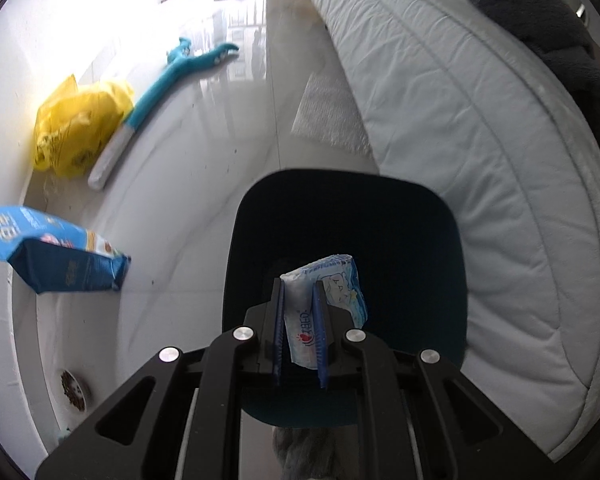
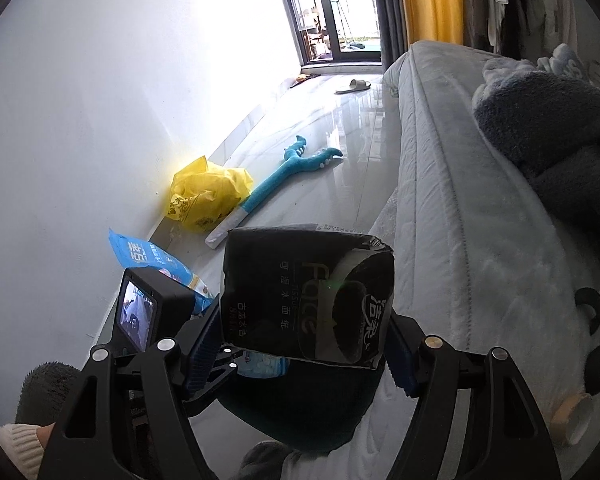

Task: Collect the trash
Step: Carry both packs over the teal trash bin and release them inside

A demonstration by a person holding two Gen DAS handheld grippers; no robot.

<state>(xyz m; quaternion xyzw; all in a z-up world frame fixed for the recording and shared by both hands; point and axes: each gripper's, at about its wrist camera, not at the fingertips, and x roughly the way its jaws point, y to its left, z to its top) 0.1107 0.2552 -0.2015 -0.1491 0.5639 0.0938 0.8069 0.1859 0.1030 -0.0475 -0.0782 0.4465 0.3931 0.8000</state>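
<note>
- Gripping a small white-and-blue tissue packet (image 1: 324, 304), the left gripper (image 1: 300, 320) has its blue-padded fingers (image 1: 279, 320) pressed against the packet's two sides, holding it above the open mouth of a dark bin (image 1: 344, 216).
- Inside the bin only dark walls show past the packet; I cannot tell what lies at the bottom.
- The bin stands on the glossy pale floor (image 1: 204, 152), just beside the edge of a light grey mattress (image 1: 480, 160).
- The right gripper (image 2: 304, 344) is clamped on a black tissue pack (image 2: 300, 292), one finger (image 2: 204, 344) on each end, with the pack lying crosswise between them.
- In the right wrist view the left gripper's camera block (image 2: 148, 308) shows just left of the black pack, and the dark bin (image 2: 300, 408) sits below it.
- Along the foot of the white wall (image 2: 80, 120) lie a blue food bag (image 1: 52, 256), a crumpled yellow plastic bag (image 1: 76, 128) and a long teal plush toy (image 1: 172, 80), the toy touching the yellow bag.
- A dark fluffy blanket (image 2: 552, 140) rests on the mattress.
- A slipper (image 2: 354, 86) lies on the floor near the far glass door (image 2: 340, 12).
</note>
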